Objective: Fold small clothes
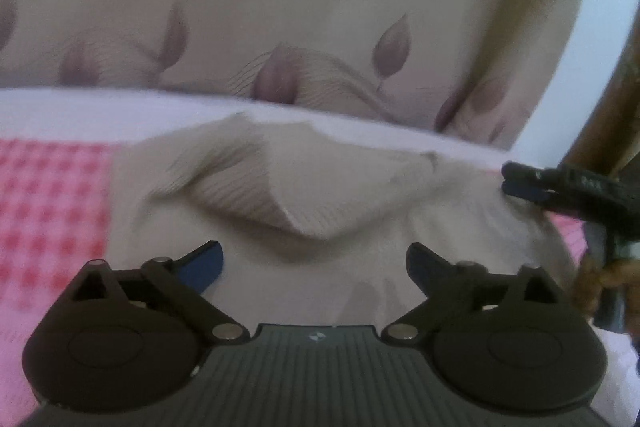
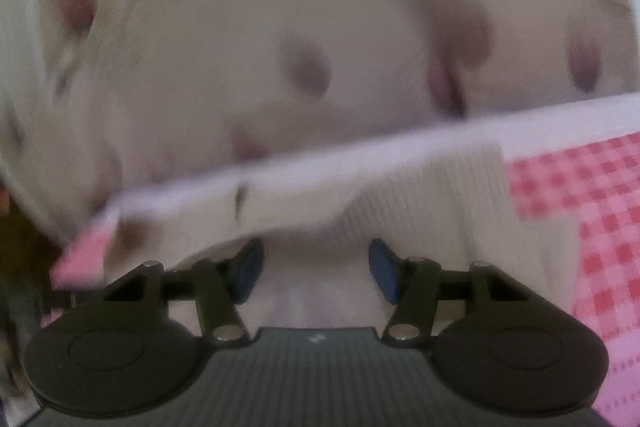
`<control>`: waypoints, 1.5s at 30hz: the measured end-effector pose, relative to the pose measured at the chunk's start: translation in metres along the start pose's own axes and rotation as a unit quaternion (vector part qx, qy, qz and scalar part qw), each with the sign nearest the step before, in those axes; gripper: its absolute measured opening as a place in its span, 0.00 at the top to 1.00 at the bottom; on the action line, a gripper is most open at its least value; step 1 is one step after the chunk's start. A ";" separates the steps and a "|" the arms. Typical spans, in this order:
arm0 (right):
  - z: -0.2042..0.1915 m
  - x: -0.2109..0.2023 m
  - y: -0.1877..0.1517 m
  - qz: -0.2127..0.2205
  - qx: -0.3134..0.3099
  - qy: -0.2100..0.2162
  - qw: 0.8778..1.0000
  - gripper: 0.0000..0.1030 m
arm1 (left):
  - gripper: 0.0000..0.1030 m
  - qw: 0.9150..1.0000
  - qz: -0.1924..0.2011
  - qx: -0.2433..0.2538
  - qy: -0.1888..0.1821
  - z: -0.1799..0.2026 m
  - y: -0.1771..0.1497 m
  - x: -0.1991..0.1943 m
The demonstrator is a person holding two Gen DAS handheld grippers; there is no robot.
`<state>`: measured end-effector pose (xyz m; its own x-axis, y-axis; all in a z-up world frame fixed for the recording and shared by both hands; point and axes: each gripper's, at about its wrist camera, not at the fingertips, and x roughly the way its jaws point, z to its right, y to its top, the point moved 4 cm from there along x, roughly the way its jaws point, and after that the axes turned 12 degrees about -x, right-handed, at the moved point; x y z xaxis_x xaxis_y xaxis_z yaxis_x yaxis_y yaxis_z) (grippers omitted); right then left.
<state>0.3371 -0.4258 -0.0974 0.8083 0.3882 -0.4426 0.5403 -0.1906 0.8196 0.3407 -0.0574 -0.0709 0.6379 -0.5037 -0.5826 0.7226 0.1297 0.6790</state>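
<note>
A small beige ribbed garment [image 1: 280,187] lies rumpled on the pink checked cloth [image 1: 48,203], with a raised fold across its middle. My left gripper [image 1: 314,267] is open just above the garment's near part, blue pads apart, nothing between them. My right gripper shows at the right edge of the left wrist view [image 1: 520,183], at the garment's far right corner; its jaws look close together there. In the right wrist view the right gripper [image 2: 316,275] has its blue pads apart over the garment [image 2: 420,211]. That view is blurred.
A cream sheet with purple leaf prints [image 1: 280,7] lies beyond the pink cloth's white border [image 1: 80,111]. A brown wooden post [image 1: 600,115] stands at the far right. The pink checked cloth also shows at the right of the right wrist view [image 2: 580,187].
</note>
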 end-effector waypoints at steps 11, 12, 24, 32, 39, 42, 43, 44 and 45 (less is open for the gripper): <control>0.012 -0.047 -0.025 0.075 0.067 -0.014 0.995 0.36 | 0.07 0.969 0.124 -0.113 0.183 -0.082 0.042 0.009; 0.009 -0.054 -0.031 0.067 0.056 -0.023 0.996 0.34 | 0.07 0.965 0.128 -0.135 0.187 -0.092 0.039 0.002; -0.036 -0.084 -0.087 0.010 -0.103 -0.149 0.984 0.23 | 0.05 0.973 0.096 -0.185 0.100 -0.133 -0.007 -0.058; -0.061 -0.060 -0.094 -0.048 -0.190 -0.167 0.966 0.04 | 0.05 0.991 0.050 -0.118 0.024 -0.119 -0.002 -0.028; -0.064 -0.054 -0.096 -0.062 -0.204 -0.173 0.962 0.00 | 0.13 0.994 0.030 -0.098 -0.024 -0.118 0.007 -0.007; -0.063 -0.054 -0.096 -0.062 -0.201 -0.171 0.962 0.00 | 0.19 0.997 0.026 -0.072 -0.026 -0.114 0.011 -0.001; -0.063 -0.053 -0.096 -0.062 -0.202 -0.172 0.962 0.00 | 0.20 0.998 0.023 -0.057 -0.026 -0.112 0.012 0.003; -0.063 -0.053 -0.096 -0.061 -0.202 -0.171 0.962 0.00 | 0.27 0.999 0.020 -0.039 -0.021 -0.108 0.013 0.005; -0.062 -0.054 -0.096 -0.060 -0.201 -0.169 0.963 0.00 | 0.32 1.000 0.019 -0.015 -0.013 -0.105 0.013 0.008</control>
<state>0.2272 -0.3722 -0.1297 0.8126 0.0571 -0.5801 0.5550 0.2284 0.7999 0.3831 0.0295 -0.1141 0.6581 -0.5201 -0.5444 0.7061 0.1754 0.6861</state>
